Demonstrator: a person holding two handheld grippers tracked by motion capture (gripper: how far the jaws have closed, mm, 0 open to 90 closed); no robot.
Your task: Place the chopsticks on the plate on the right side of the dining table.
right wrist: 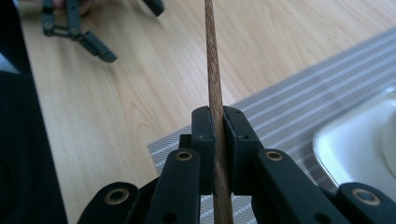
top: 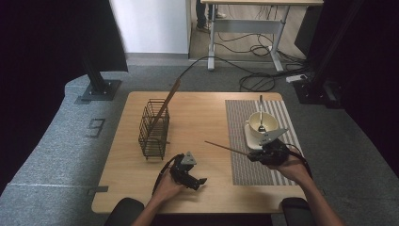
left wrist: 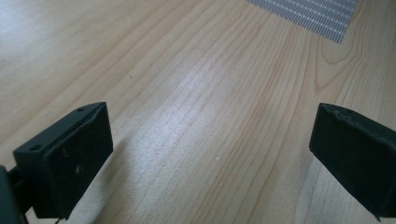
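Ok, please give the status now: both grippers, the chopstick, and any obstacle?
Left gripper open, empty, low over table. Right gripper shut on chopstick, above placemat. Second chopstick in wire basket. Nothing blocking.

Wire basket [top: 154, 129] left of placemat [top: 263, 141] on table [top: 202, 122].

The left gripper [left wrist: 210, 158] holds its two black jaws wide apart — nothing between them — above the pale wooden table [left wrist: 187, 93], a striped grey placemat [left wrist: 313, 14] at the top edge.
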